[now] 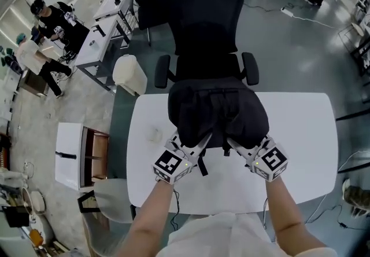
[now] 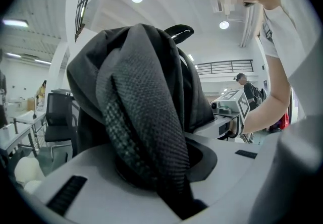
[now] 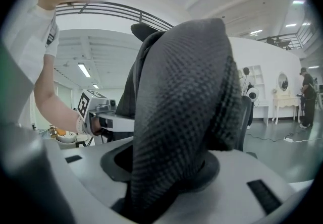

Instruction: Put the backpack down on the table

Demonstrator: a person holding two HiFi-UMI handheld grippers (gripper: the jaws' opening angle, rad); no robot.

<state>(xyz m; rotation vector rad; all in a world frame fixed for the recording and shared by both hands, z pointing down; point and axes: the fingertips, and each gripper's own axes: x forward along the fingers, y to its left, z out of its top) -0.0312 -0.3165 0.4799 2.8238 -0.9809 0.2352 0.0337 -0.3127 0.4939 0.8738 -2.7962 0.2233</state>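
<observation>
Item: backpack (image 1: 217,114), black, held over the far half of the surface (image 1: 300,134); I cannot tell if its base touches. My left gripper (image 1: 199,143) is clamped on the left strap (image 2: 151,132), my right gripper (image 1: 237,147) on the right strap (image 3: 176,117). Step, as I judge it: lowering; next I must settle the base flat, then let go of both straps.

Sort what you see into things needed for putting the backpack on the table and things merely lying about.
In the job: backpack, left claw, right claw, white table.
Lying about: black office chair, white bin, small white cabinet.
</observation>
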